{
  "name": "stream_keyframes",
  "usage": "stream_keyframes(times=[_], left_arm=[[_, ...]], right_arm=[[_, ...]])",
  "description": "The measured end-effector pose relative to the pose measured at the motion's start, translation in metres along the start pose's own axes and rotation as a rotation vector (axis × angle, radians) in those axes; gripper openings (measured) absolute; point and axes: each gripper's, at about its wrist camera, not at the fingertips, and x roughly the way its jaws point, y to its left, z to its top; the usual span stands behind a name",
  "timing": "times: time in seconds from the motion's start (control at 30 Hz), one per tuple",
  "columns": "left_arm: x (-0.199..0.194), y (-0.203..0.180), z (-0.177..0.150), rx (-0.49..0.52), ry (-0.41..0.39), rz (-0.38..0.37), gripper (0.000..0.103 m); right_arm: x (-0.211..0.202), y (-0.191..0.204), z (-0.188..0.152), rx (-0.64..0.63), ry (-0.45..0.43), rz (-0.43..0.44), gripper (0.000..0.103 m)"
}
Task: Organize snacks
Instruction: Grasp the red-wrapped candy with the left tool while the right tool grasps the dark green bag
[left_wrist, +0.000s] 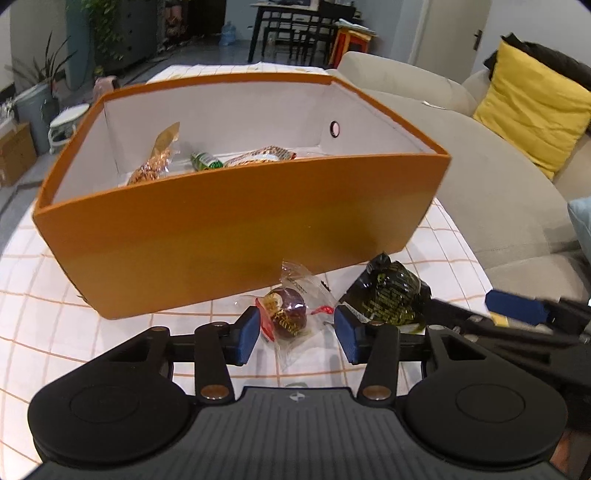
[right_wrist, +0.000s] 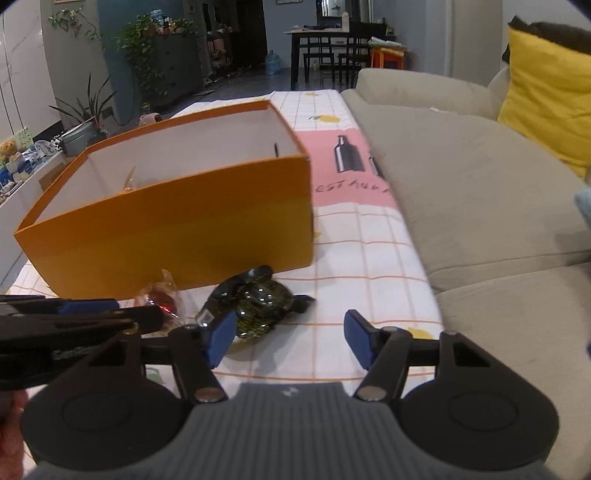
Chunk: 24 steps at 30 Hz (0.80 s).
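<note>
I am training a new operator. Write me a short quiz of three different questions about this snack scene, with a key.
1. True or false: the left gripper has its jaws shut on the clear-wrapped snack.
2. Which snack lies nearest the right gripper: A) the black-wrapped snack, B) a green one in the orange box?
3. Fill in: snacks already stored lie inside the ____.

Key: 1 false; 2 A; 3 orange box.

left tool (left_wrist: 295, 332): jaws apart, low | right tool (right_wrist: 290, 338): jaws wide apart, low
</note>
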Motion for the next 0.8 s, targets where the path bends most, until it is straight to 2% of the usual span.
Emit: stream_keyframes(times=[0.23,0.37,0.6,0.8], left_arm=[[0.012,0.015,0.008,-0.109,0.025,-0.022,0.052],[0.021,0.021,0.012,-0.153,0.037,-0.029,0.057],[0.035,0.026,0.01,-0.169,0.091,-0.032,0.056],[0.036,0.028,0.006,-0.158,0.083,-0.04,0.053]], right_arm=[[0.02,0.005,0.002,-0.004,0.008,0.003,0.062],[0.032,0.003,0.007,0.022,0.018,0.005,0.061],[0.055,-0.001,0.009,0.028,0.055,0.036,0.062],[0.066,-0.002,0.007,0.058,0.073,0.06,0.068]])
